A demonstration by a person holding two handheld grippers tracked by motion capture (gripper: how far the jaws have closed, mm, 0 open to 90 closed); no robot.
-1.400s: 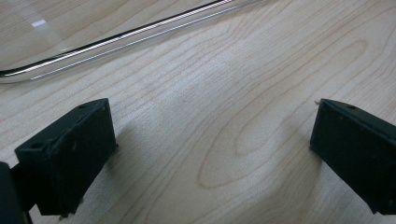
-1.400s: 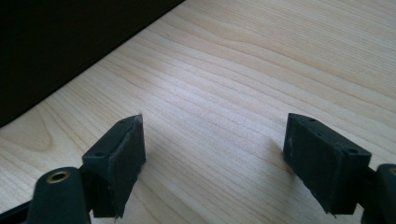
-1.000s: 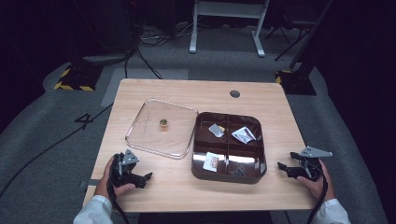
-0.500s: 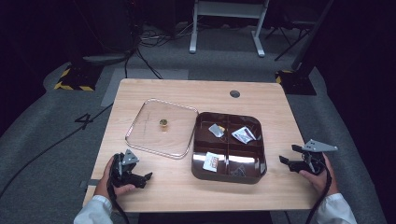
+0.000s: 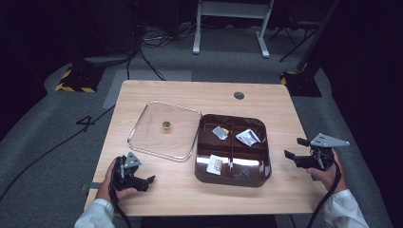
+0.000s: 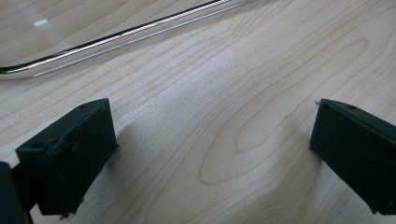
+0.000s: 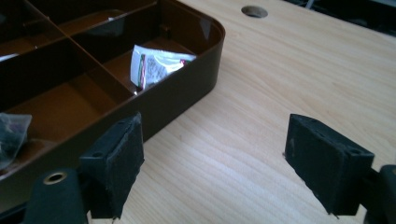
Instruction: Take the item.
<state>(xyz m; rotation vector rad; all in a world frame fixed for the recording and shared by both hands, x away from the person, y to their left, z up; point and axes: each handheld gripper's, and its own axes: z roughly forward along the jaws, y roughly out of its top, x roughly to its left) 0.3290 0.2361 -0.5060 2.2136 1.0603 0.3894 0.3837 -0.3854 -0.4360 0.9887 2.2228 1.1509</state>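
So far: nothing gripped, nothing visibly begun.
Left gripper [image 5: 142, 181]: lower left, jaws apart, empty.
Right gripper [image 5: 295, 148]: lower right, jaws apart, empty.
Box [image 5: 259, 176]: centre right, packets inside.
Lid [image 5: 142, 123]: beside box, centre left.

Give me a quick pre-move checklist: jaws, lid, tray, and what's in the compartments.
1. Left gripper jaws open, nothing between them: ok.
2. Right gripper jaws open, empty, beside the brown compartment tray without touching it: ok.
3. Clear lid off the tray, flat on the table: ok.
4. Small gold knob on the lid: ok.
5. White packet lies loose in the far right compartment: ok.
6. What the dark item in the near right compartment is: cannot tell.
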